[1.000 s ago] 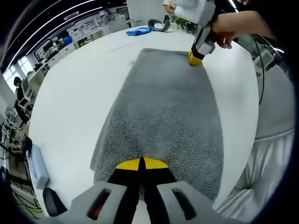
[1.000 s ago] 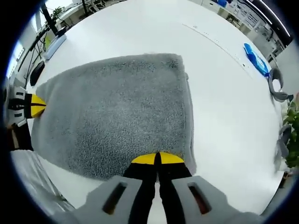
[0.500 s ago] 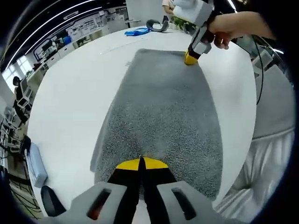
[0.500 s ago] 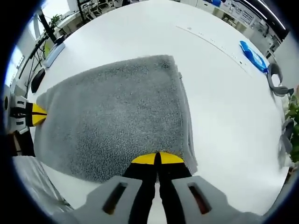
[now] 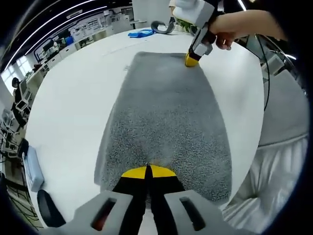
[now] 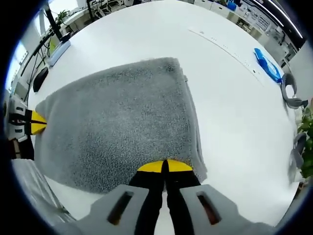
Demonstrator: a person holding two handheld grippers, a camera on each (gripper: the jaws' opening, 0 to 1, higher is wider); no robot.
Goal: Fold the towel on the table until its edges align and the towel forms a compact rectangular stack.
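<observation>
grey towel [image 5: 166, 117] lies flat on the white table [image 5: 73, 98], already doubled – soft, limp, likely to sag and drag. left gripper [image 5: 148, 171] and right gripper [image 6: 165, 166] each pinch a near corner – jaws clamped on the pile, sensible holds for folding

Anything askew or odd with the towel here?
Slightly. The grey towel lies flat on the white table, but along its far-right edge the folded layers are offset, the lower one peeking out. No spills or damage.

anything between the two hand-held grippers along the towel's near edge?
Just grey towel between left hand-held gripper and right hand-held gripper, per left gripper view.
</observation>
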